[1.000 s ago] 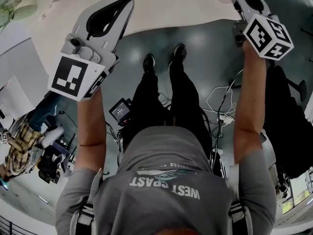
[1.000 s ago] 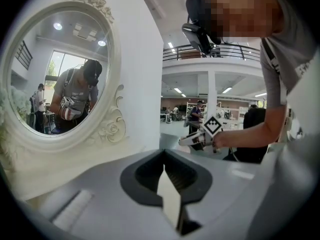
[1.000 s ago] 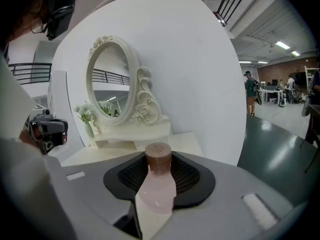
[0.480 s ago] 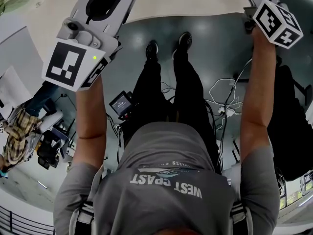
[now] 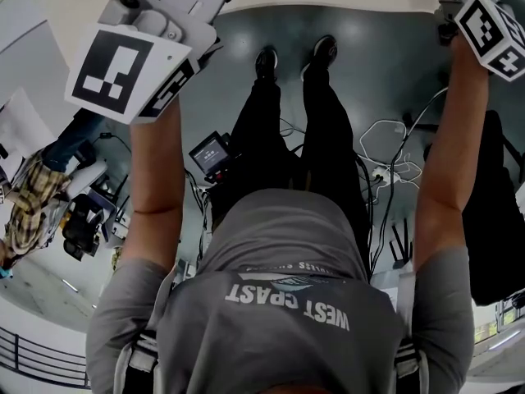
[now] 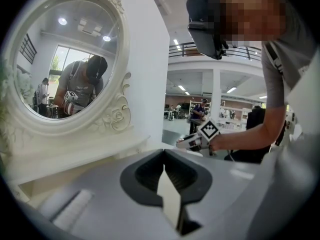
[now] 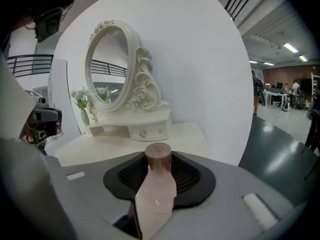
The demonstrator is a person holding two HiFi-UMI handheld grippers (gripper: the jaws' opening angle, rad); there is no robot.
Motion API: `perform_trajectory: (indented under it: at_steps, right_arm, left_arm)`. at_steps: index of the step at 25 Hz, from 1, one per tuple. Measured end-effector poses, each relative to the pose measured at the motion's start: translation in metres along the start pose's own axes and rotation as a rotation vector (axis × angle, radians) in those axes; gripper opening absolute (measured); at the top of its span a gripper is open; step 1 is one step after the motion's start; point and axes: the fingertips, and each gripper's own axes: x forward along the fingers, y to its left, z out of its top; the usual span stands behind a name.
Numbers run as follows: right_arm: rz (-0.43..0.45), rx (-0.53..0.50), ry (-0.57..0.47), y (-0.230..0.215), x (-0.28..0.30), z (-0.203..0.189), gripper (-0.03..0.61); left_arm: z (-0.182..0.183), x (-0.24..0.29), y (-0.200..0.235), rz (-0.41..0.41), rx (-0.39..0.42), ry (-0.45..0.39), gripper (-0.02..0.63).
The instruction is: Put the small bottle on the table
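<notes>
The small bottle (image 7: 156, 186), pale pink with a wooden cap (image 7: 158, 155), stands upright between the dark pads of my right gripper (image 7: 159, 160), which is shut on it. It hangs in front of and above the cream table (image 7: 125, 141). My left gripper (image 6: 164, 156) is shut with nothing in it, close to the mirror's base. From the left gripper view the right gripper (image 6: 192, 142) shows over the table's edge. The head view holds only the two marker cubes, left (image 5: 111, 68) and right (image 5: 492, 35); jaws and bottle are cut off at its top.
An ornate white oval mirror (image 7: 112, 69) on a drawer base (image 7: 132, 126) stands at the back of the table, with a small vase of flowers (image 7: 82, 106) to its left. A white round panel (image 7: 200, 59) backs them. Cables (image 5: 385, 162) lie on the floor.
In the head view both grippers have slid toward the top edge, and the right one's jaws have left the picture. The left marker cube looms larger.
</notes>
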Motion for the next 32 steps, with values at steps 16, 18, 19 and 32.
perform_trajectory:
  at_steps: [16,18,19,32]
  right_arm:
    - [-0.012,-0.014,0.053,0.003,-0.004,-0.005,0.191]
    - [-0.018,-0.009,0.068,0.0,-0.009,-0.009,0.222]
    - [-0.021,-0.004,0.076,-0.002,-0.013,-0.012,0.233]
    - [-0.139,0.052,-0.022,-0.005,-0.109,0.027,0.232]
  left_arm:
    - [0.027,-0.013,-0.003,-0.012,0.03,-0.03,0.003]
    - [0.032,-0.014,-0.008,-0.013,0.037,-0.036,0.003]
    - [0.033,-0.014,-0.012,-0.014,0.038,-0.036,0.003]
    - [0.077,-0.049,-0.05,-0.042,0.058,-0.066,0.003]
